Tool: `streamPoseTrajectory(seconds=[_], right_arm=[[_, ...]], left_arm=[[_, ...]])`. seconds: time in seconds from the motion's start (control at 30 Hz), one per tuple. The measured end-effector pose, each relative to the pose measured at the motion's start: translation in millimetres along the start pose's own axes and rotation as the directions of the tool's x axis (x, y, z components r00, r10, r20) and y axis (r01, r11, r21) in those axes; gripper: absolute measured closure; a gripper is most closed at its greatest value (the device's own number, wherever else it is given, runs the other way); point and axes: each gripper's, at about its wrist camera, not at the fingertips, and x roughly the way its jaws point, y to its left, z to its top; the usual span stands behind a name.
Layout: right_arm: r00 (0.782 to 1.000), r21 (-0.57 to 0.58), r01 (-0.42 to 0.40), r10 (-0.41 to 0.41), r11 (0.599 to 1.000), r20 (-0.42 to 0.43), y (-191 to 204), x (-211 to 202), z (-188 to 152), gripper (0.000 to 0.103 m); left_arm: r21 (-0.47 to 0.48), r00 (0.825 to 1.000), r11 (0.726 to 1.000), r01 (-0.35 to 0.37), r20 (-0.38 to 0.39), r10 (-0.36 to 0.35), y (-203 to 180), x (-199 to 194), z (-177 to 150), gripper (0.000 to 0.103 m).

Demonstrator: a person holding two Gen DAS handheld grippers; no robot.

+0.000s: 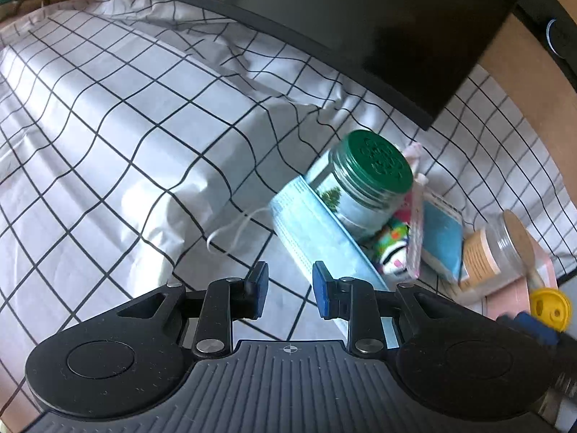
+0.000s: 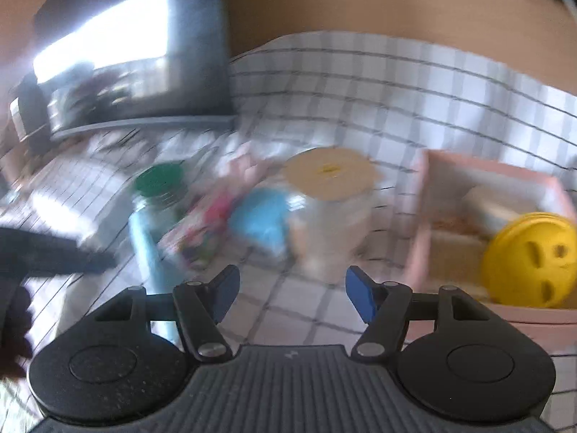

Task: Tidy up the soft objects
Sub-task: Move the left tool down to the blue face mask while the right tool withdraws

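Note:
A light blue face mask (image 1: 317, 231) with white ear loops lies on the checked cloth, leaning against a green-lidded glass jar (image 1: 368, 180). Beside them lie a colourful soft toy (image 1: 393, 245) and a pink patterned pouch (image 1: 414, 223). My left gripper (image 1: 290, 290) is open and empty, just in front of the mask's near end. My right gripper (image 2: 292, 296) is open and empty, in front of a clear jar with a wooden lid (image 2: 331, 216). A yellow smiley ball (image 2: 530, 259) sits in a pink box (image 2: 432, 166). The right wrist view is blurred.
A blue booklet (image 1: 443, 238) lies between the pouch and the wooden-lidded jar (image 1: 497, 249). A dark monitor (image 1: 324, 18) stands behind on the cloth-covered table (image 1: 108, 126). The left gripper shows at the left edge of the right wrist view (image 2: 54, 252).

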Motion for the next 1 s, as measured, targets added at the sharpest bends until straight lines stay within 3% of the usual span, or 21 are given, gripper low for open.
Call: streamPoseTrajectory(seconds=[0.13, 0.27, 0.47, 0.57, 0.7, 0.9, 1.0], right_arm=[[0.990, -0.095, -0.137, 0.133, 0.986, -0.042, 23, 8, 0, 0.038], [0.951, -0.123, -0.286, 0.265, 0.950, -0.159, 53, 28, -8, 0.038], [0.910, -0.259, -0.395, 0.338, 0.881, -0.239, 106, 44, -23, 0.038], [0.899, -0.313, -0.425, 0.355, 0.849, -0.257, 123, 48, -24, 0.038], [0.898, -0.364, -0.431, 0.354, 0.826, -0.262, 135, 49, -27, 0.038], [0.917, -0.354, -0.391, 0.328, 0.849, -0.226, 118, 39, -27, 0.038], [0.930, -0.326, -0.359, 0.306, 0.875, -0.204, 92, 28, -31, 0.038]], left_arm=[[0.019, 0.999, 0.999, 0.043, -0.026, -0.042, -4, 1, 3, 0.074], [0.033, 0.997, 0.997, 0.063, -0.041, -0.061, -2, -6, 3, 0.074], [0.047, 0.998, 0.999, 0.002, -0.059, 0.001, 2, -13, 7, 0.073], [0.044, 0.998, 0.999, 0.012, -0.066, -0.009, -1, -14, 8, 0.073], [0.056, 0.997, 0.998, 0.023, -0.070, -0.019, -12, -8, 11, 0.073], [0.096, 0.988, 0.984, -0.148, -0.035, 0.152, -15, -4, 4, 0.073], [0.080, 0.983, 0.982, -0.170, -0.059, 0.175, -14, -2, -3, 0.073]])
